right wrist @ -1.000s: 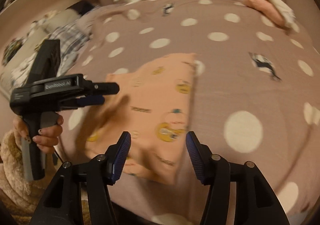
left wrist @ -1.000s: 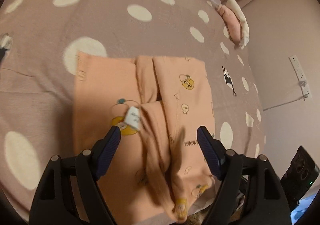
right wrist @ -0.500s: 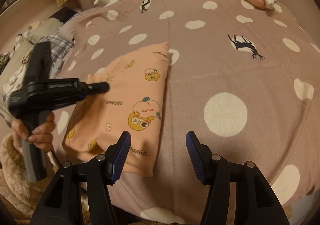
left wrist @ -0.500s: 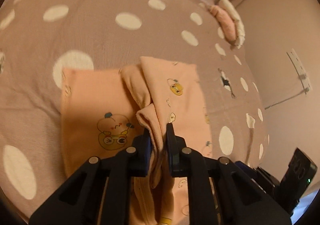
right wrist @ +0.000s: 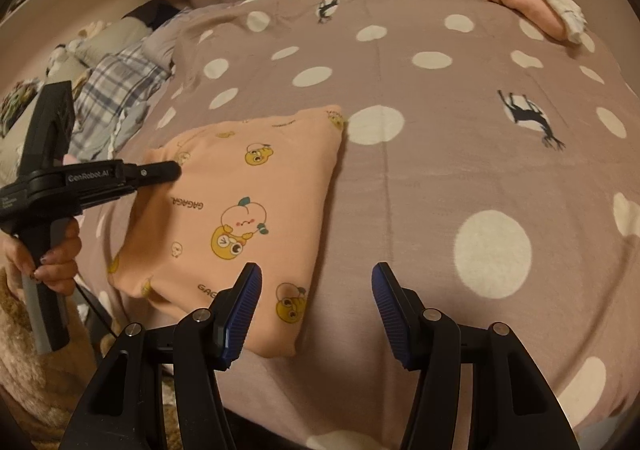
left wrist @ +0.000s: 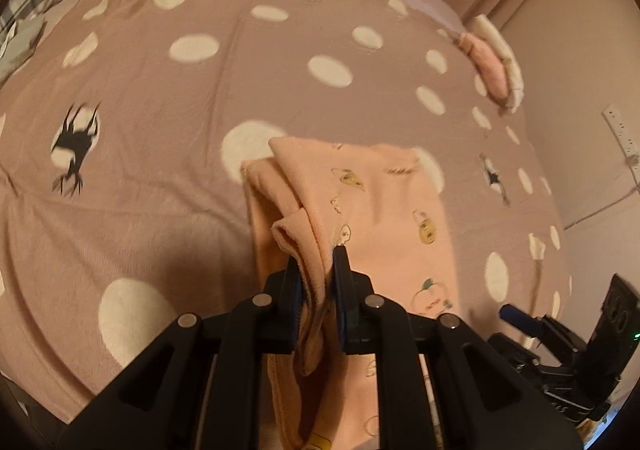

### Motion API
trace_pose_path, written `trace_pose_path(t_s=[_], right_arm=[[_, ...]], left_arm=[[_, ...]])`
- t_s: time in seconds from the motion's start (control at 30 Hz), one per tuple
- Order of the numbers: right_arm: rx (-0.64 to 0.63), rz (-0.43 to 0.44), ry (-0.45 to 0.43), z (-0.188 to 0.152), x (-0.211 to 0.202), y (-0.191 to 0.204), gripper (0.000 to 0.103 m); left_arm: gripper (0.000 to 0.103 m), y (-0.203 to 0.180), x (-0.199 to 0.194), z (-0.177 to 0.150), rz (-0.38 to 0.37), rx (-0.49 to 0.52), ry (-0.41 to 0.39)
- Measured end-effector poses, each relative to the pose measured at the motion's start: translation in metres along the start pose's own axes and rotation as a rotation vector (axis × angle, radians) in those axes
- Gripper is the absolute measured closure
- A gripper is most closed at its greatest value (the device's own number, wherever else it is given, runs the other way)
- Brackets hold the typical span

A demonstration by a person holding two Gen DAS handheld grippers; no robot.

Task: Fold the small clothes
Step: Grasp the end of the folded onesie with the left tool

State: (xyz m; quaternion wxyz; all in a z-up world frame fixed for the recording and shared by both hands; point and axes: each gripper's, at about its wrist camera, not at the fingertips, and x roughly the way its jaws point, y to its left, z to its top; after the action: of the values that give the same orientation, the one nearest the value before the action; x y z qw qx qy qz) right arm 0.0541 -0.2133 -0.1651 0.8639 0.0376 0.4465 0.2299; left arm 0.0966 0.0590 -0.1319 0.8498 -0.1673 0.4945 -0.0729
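On bed: mauve bedspread with cream polka dots (right wrist: 460, 170).
Garment: folded peach cotton top printed with cartoon chicks (right wrist: 248, 210), lying flat near the front edge; "GAGAGA" lettering visible.
Left gripper (left wrist: 316, 270): jaws nearly closed, pinching a bunched fold of the top.
Right gripper (right wrist: 316, 306): jaws wide apart, holding nothing, hovering beside the top's corner.

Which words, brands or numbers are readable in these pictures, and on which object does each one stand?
"GenRobot.AI": on the side of the left hand-held gripper.
"GAGAGA": printed on the peach garment, upside down in the right wrist view.
"GAG...": same garment, near its front edge, partly hidden.
Small label on the gripper body: too small to read.
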Motion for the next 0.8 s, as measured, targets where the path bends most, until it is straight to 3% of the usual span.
trace_pose_path(t_s=[0.1, 0.23, 0.47, 0.7, 0.8], right_arm=[[-0.011, 0.0, 0.015, 0.0, 0.005, 0.005, 0.046], [-0.028, -0.006, 0.024, 0.001, 0.008, 0.011, 0.046], [-0.039, -0.005, 0.045, 0.003, 0.016, 0.016, 0.046], [-0.053, 0.003, 0.079, 0.0, 0.025, 0.022, 0.046], [-0.054, -0.004, 0.09, -0.001, 0.027, 0.022, 0.046]], left_arm=[[0.082, 0.006, 0.01, -0.006, 0.057, -0.019, 0.023], [0.081, 0.008, 0.0, -0.011, 0.029, -0.039, 0.009], [0.06, 0.005, -0.021, -0.036, -0.004, -0.013, 0.016], [0.057, 0.015, -0.004, -0.069, 0.031, -0.048, 0.109], [0.053, 0.017, -0.003, -0.079, 0.04, -0.054, 0.103]])
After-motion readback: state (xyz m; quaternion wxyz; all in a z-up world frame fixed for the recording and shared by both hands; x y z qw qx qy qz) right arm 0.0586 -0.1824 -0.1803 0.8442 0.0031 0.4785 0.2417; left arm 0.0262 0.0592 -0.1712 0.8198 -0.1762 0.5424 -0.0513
